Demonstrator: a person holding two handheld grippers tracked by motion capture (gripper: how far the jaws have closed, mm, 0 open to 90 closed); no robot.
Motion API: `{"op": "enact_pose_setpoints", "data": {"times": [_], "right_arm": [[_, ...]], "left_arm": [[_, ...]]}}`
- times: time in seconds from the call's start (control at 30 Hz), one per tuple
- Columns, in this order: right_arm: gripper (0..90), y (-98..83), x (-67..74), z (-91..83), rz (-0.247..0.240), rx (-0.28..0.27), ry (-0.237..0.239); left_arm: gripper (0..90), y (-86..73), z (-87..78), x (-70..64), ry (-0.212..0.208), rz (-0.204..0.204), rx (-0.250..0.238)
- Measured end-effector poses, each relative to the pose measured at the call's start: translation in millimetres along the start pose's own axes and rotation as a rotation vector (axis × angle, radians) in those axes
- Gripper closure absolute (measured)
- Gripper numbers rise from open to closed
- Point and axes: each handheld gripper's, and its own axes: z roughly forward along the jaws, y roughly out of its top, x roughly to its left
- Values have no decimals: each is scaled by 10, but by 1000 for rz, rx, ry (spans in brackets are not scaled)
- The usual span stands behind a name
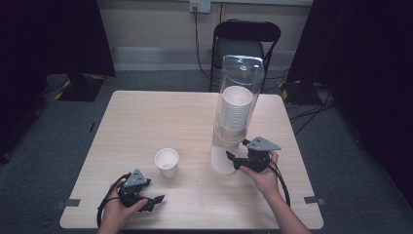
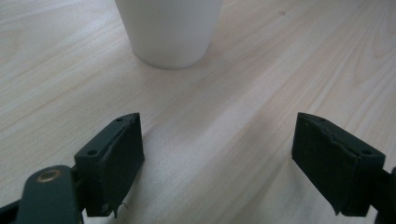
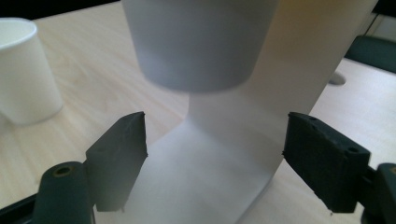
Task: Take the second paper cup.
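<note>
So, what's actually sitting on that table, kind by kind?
Tall clear plastic cup dispenser holding a stack of white cups: 1
Loose white paper cup standing upright: 1
Handheld black two-jaw grippers, left and right: 2
Total: 4

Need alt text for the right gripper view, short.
The right gripper, jaws open, faces the bottom cup hanging from the dispenser on a wooden table. Another paper cup stands at left.
</note>
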Motion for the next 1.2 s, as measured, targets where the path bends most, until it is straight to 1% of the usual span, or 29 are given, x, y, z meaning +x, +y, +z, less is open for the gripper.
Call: {"op": "enact_pose_setpoints", "data": {"times": [0.03, 0.07, 0.1, 0.13, 0.17, 0.2, 0.23, 0.27, 0.3, 0.37, 0.4, 0.43, 0.47, 0.5, 0.57, 0.63, 0.7, 0.73, 0.77, 0.8, 0.87, 1.03, 1.2], "right_arm": [[211, 20, -1, 9, 11, -11, 3], [211, 20, -1, 9, 11, -11, 3], [212, 57, 7, 24, 16, -33, 15], [212, 57, 7, 24, 16, -33, 15], [212, 99, 23, 35, 12, -58, 17], [217, 119, 33, 33, 16, -57, 17], [217, 119, 33, 33, 16, -57, 17], [223, 163, 54, 47, 18, -65, 9], [222, 175, 59, 55, 21, -61, 11], [224, 190, 63, 63, 19, -68, 4], [222, 232, 68, 84, 18, -78, -5], [230, 251, 70, 94, 29, -82, 5], [230, 251, 70, 94, 29, -82, 5], [246, 282, 77, 117, 51, -97, 14], [269, 305, 82, 134, 63, -111, 23], [315, 324, 97, 149, 51, -115, 18], [325, 318, 93, 154, 47, -117, 14], [325, 318, 93, 154, 47, -117, 14], [330, 295, 87, 157, 37, -134, 19], [332, 280, 87, 158, 41, -145, 22], [334, 261, 86, 162, 35, -157, 24], [337, 225, 91, 166, 29, -175, 24], [339, 211, 86, 169, 25, -175, 26]], "left_arm": [[162, -10, 9, -3, 5, 3, -11], [163, -10, 9, -3, 5, 3, -11], [162, -7, 11, -4, 11, 23, -3], [162, -7, 11, -4, 11, 23, -3], [162, -7, 22, -31, 25, 34, 2], [162, -4, 25, -47, 37, 47, 11], [160, -4, 25, -47, 37, 47, 11], [159, -2, 32, -69, 51, 78, 26], [154, -2, 36, -71, 50, 74, 23], [153, -1, 35, -70, 50, 76, 24], [153, -2, 35, -70, 50, 75, 24], [153, -2, 35, -71, 50, 75, 24], [153, -2, 35, -71, 50, 75, 24], [153, -3, 39, -75, 50, 69, 19], [153, -2, 35, -70, 50, 76, 25], [153, -3, 38, -75, 51, 70, 20], [153, -2, 36, -72, 50, 75, 23], [153, -2, 36, -72, 50, 75, 23], [153, -3, 39, -75, 51, 69, 19], [153, -3, 39, -75, 51, 69, 19], [153, -4, 39, -76, 51, 69, 19], [153, -5, 40, -78, 51, 68, 18], [153, -5, 39, -76, 53, 74, 20]]}}
